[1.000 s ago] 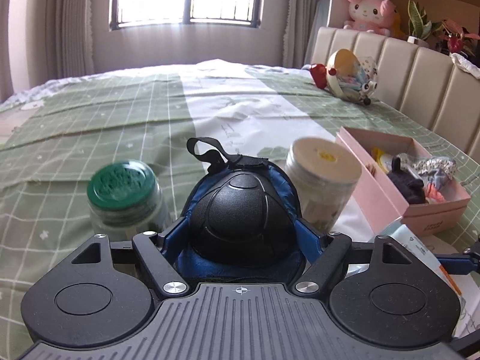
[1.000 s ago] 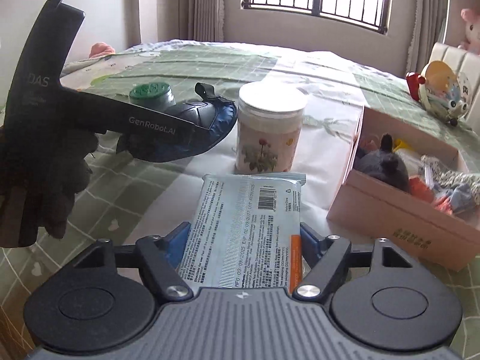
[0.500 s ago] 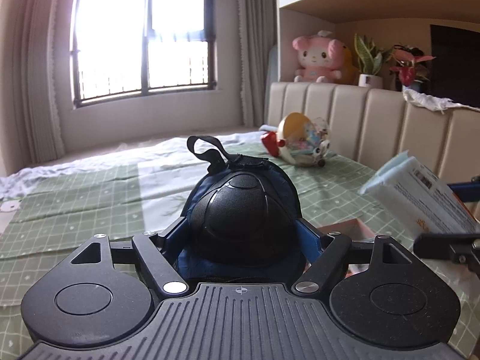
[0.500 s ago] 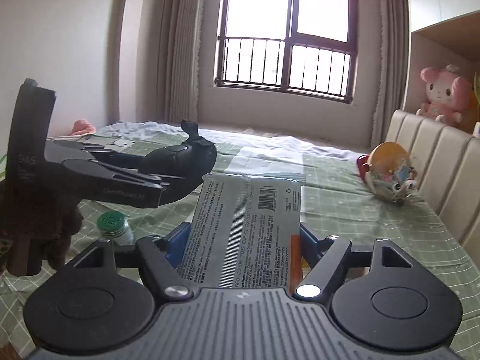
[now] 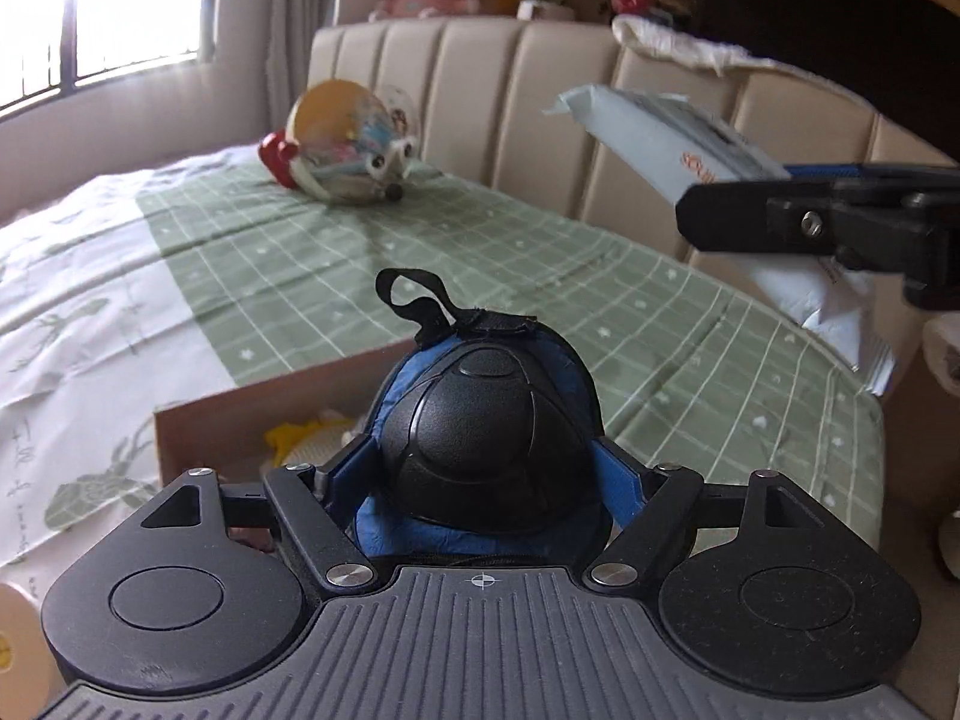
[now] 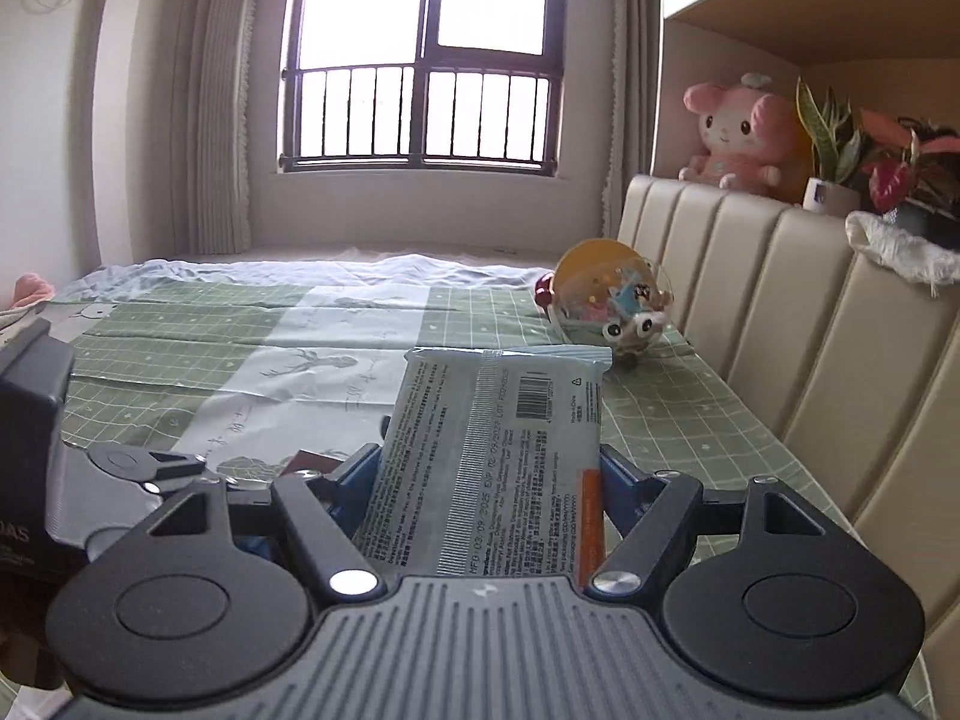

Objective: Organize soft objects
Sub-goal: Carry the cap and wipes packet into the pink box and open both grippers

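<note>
My left gripper (image 5: pixel 486 468) is shut on a black domed pad with blue lining and a black strap loop (image 5: pixel 480 414). It hangs over the near corner of a pink cardboard box (image 5: pixel 270 402), where something yellow (image 5: pixel 300 435) shows inside. My right gripper (image 6: pixel 486 474) is shut on a flat pack of wet wipes (image 6: pixel 498 420), printed side up, held above the bed. The left wrist view shows the right gripper (image 5: pixel 750 210) from the side at upper right, the wipes pack (image 5: pixel 654 132) sticking out of it. The left gripper's body (image 6: pixel 120 474) shows at the left edge of the right wrist view.
A clear round toy bag with a yellow lid (image 6: pixel 612 306) lies on the green checked bedsheet (image 5: pixel 540 276) near the padded headboard (image 6: pixel 780 330). A pink plush (image 6: pixel 738 132) and potted plants (image 6: pixel 840 144) stand on the shelf behind. A jar lid (image 5: pixel 12 630) peeks in at bottom left.
Both grippers have risen and swung right toward the headboard, each keeping its load. The two jars have left view, and the box now sits under the left gripper.
</note>
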Motion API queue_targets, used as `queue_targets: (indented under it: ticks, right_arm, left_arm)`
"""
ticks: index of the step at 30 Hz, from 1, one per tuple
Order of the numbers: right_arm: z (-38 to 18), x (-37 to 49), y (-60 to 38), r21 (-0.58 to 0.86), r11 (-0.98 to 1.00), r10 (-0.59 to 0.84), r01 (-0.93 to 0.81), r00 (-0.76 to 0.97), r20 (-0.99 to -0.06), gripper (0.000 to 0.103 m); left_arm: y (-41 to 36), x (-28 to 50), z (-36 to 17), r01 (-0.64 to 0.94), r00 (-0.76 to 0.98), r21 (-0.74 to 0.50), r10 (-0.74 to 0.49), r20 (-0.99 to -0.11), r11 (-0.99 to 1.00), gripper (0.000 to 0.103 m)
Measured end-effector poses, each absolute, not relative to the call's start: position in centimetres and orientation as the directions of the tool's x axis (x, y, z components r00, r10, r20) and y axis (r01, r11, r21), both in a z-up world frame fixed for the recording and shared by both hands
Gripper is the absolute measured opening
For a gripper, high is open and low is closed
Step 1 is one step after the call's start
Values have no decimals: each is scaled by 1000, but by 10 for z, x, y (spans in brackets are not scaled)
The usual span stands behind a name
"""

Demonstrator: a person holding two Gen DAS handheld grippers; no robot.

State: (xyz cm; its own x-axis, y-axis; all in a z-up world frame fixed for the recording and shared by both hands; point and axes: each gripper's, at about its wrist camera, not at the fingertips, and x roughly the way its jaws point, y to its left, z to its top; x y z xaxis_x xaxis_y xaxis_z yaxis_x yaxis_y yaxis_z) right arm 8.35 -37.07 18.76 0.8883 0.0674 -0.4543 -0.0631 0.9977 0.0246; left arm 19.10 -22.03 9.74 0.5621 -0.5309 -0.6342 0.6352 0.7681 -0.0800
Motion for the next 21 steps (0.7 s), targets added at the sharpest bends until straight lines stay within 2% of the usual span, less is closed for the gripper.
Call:
queue_targets:
  ticks: [2, 4, 6, 11, 17, 21]
  right_arm:
    - [172, 92, -378, 64, 996, 79, -54, 871, -486, 75]
    - [158, 99, -380, 98, 993, 104, -63, 856, -507, 75]
    - [143, 110, -375, 138, 987, 142, -81, 837, -528, 75]
    - [104, 152, -343, 260, 958, 252, -117, 773, -582, 75]
    - [69, 186, -327, 323, 945, 254, -41, 712, -654, 75]
    - [63, 192, -336, 383, 924, 276, 9, 676, -683, 78]
  left_arm:
    - [-234, 199, 74, 611, 580, 40, -412, -703, 791, 82]
    - [-235, 205, 55, 566, 623, 166, -288, -727, 807, 82]
    - [-226, 211, 45, 542, 637, 196, -248, -730, 817, 82]
    - [-202, 217, 43, 549, 637, 131, -312, -705, 826, 82]
    - [-191, 218, 47, 563, 622, 73, -364, -693, 823, 83]
    - [-184, 209, 56, 571, 624, 63, -383, -681, 818, 78]
